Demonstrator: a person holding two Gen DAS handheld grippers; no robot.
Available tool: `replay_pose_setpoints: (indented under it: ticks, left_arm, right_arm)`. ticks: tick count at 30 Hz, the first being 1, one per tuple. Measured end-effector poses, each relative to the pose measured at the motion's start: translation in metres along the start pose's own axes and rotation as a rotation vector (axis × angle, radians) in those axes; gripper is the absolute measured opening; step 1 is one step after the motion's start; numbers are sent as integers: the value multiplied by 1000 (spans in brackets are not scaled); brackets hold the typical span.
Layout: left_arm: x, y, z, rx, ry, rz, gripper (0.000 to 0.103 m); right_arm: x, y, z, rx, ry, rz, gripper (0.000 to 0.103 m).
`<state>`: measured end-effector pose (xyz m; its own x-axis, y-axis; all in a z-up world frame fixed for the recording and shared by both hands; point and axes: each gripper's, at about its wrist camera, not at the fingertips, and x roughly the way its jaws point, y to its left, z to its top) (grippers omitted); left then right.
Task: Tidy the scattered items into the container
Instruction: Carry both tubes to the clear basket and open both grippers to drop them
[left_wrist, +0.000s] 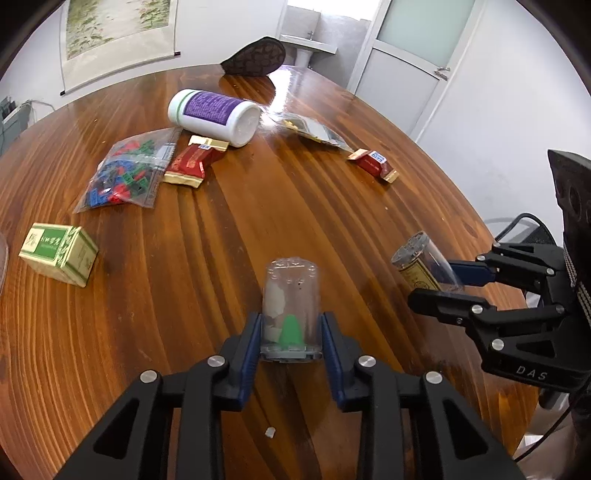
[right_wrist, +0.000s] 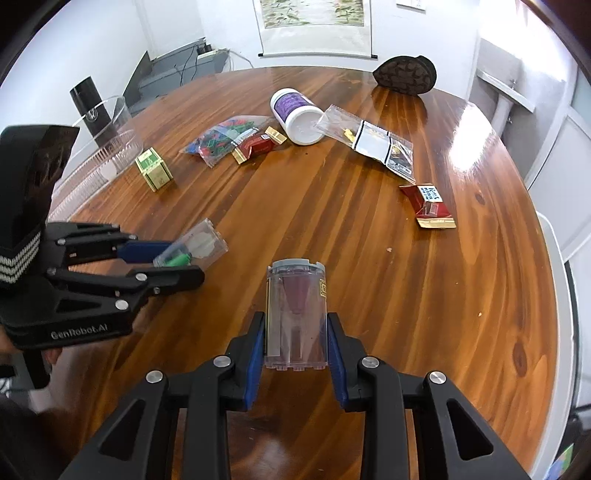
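Between the blue pads of the left gripper (left_wrist: 290, 334) sits a clear capsule with a green piece inside (left_wrist: 290, 314), clenched at its capped end, long axis running straight out along the fingers toward twelve o'clock. The right gripper (right_wrist: 296, 341) likewise grasps a clear capsule with a dark red core (right_wrist: 295, 314), pads pressed on its sides, grey cap pointing away.

By size, the round wooden table (right_wrist: 332, 221) comes first. Next, the clear ribbed container (right_wrist: 107, 162) at its ten o'clock edge in the right wrist view, where both capsules belong. It lies beyond the left gripper and well apart from the right, so the left hand is judged nearer and likely to unload first, tipping its capsule in lengthwise.

Still scattered: a white bottle with a purple label (left_wrist: 214, 116) lying on its side at eleven o'clock, a bag of coloured clips (left_wrist: 127, 171) beside it, a green box (left_wrist: 59, 253) at nine o'clock, two red sachets (left_wrist: 195, 164) (left_wrist: 373, 164), and a clear zip pouch (right_wrist: 369, 142).
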<state>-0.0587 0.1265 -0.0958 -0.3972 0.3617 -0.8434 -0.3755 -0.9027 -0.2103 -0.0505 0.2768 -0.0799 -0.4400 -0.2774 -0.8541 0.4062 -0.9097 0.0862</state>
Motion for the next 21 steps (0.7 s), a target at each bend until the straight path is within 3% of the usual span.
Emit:
replay_pose_setpoints:
  ticks: [10, 21]
  left_arm:
    - [-32, 24, -16, -107, -90, 4, 32]
    - [-119, 80, -44, -244, -263, 150, 32]
  right_arm:
    - [-4, 19, 3, 50, -40, 16, 31]
    - [-4, 86, 41, -32, -123, 114, 31]
